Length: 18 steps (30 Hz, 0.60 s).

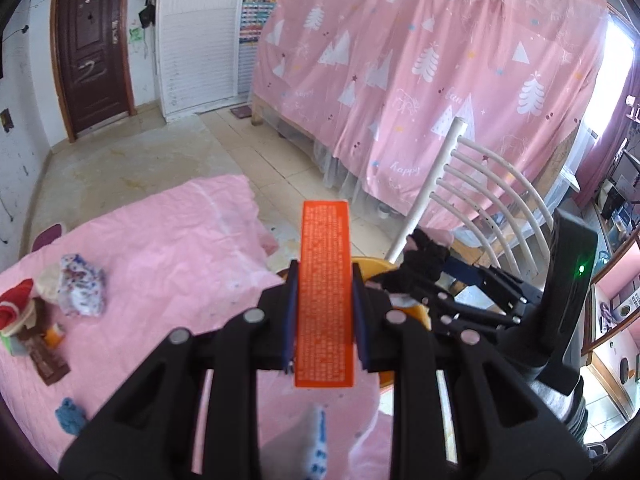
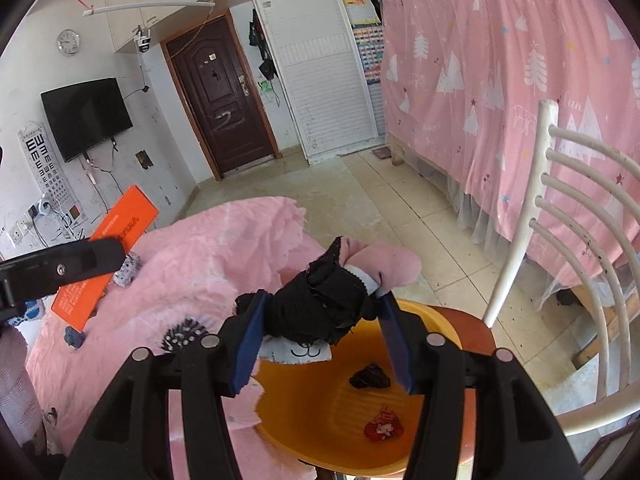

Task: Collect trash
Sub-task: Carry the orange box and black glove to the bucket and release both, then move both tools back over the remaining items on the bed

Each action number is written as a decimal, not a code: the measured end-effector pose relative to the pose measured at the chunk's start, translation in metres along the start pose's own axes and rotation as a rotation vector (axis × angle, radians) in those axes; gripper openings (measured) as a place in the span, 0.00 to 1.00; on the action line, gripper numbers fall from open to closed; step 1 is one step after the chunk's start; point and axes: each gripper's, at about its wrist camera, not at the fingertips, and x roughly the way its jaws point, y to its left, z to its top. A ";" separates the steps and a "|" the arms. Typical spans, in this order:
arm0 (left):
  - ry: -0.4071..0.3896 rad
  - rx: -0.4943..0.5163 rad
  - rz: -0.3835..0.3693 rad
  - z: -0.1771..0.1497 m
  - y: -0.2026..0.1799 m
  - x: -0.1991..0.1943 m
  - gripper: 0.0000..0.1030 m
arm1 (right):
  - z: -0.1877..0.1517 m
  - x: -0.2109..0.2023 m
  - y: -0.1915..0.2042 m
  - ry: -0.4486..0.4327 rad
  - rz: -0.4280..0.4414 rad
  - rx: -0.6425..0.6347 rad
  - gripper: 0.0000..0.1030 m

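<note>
Two grippers are angled down over a pink bed: L gripper (image 1: 325, 312) is clamped on an upright orange box (image 1: 326, 300); R gripper (image 2: 326, 340), fingers spread, has a black rag (image 2: 320, 300) draped between them above an orange basin (image 2: 340, 412).

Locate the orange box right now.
The orange box is clamped upright in the left hand-held gripper, above the pink bedspread; in the right wrist view it shows at far left, left of the orange basin.
</note>
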 end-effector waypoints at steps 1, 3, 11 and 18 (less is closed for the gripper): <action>0.006 0.002 -0.001 0.002 -0.003 0.004 0.21 | -0.001 0.001 -0.004 0.000 -0.001 0.007 0.49; 0.020 0.010 -0.007 0.005 -0.011 0.013 0.21 | -0.003 0.002 -0.011 -0.001 -0.001 0.022 0.50; 0.061 0.020 -0.047 0.013 -0.032 0.038 0.53 | -0.002 -0.010 -0.035 -0.035 -0.023 0.083 0.51; 0.058 0.033 -0.029 0.010 -0.032 0.031 0.53 | -0.001 -0.017 -0.034 -0.044 -0.038 0.082 0.54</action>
